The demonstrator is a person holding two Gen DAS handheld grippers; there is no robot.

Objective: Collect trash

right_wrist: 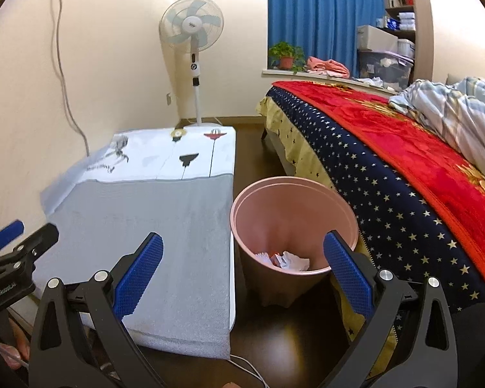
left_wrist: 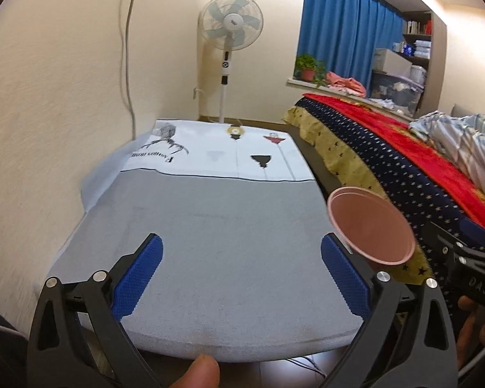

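Crumpled white paper scraps (right_wrist: 286, 260) lie at the bottom of a smooth, pink plastic wastebasket (right_wrist: 294, 194), round and tapering, standing on the dark floor (right_wrist: 294, 339) between a low table and the bed. The table's grey woven cloth (left_wrist: 210, 242) is flat and bare. The right gripper (right_wrist: 242, 271) and left gripper (left_wrist: 242, 274) both stand wide apart, their blue knurled pads (left_wrist: 139, 278) empty. A starred navy bedskirt (right_wrist: 388, 200) hangs under a plush red blanket (right_wrist: 404, 135).

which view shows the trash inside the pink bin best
The right wrist view: it looks down into the pink bin, so the crumpled paper at the bottom shows. The left wrist view catches only the bin's rim and inner wall at its right side, no trash visible.
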